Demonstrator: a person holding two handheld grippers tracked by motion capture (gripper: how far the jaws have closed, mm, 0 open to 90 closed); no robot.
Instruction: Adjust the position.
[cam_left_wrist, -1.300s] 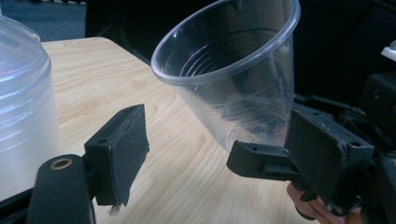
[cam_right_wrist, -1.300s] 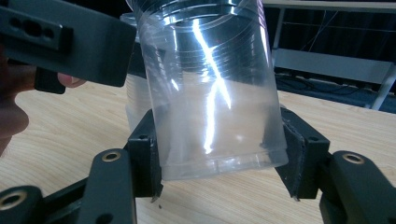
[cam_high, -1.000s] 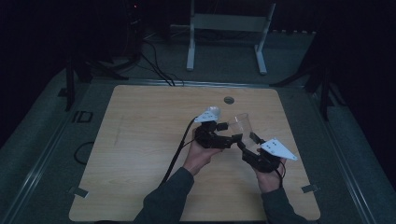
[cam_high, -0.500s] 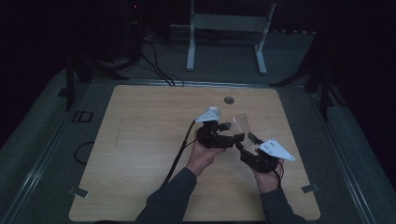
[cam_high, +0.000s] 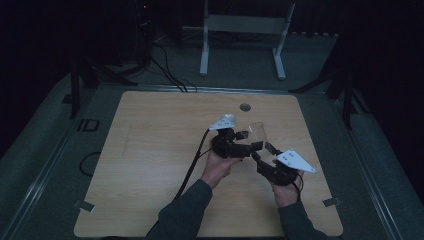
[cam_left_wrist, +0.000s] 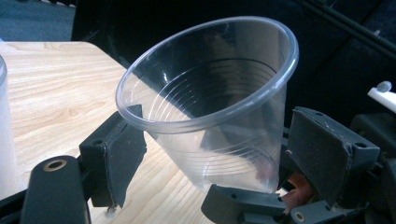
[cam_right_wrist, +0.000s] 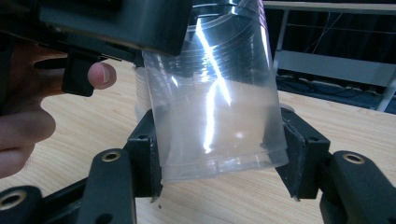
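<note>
High view: the clear plastic cup is hanging above the wooden table, between the left gripper and the right gripper.

Left gripper view: its jaws are standing wide around the cup just under the rim, the left pad at the wall; whether they are pressing, I cannot tell.

Right gripper view: the right jaws are clamping the cup near its base. Squeezing lightly would probably avoid buckling it. No writing is showing anywhere.

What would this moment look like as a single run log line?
thing: clear plastic cup | right tongs: shut on cup base | left tongs: around cup near rim, contact unclear | cup: tilted, above wooden table
</note>
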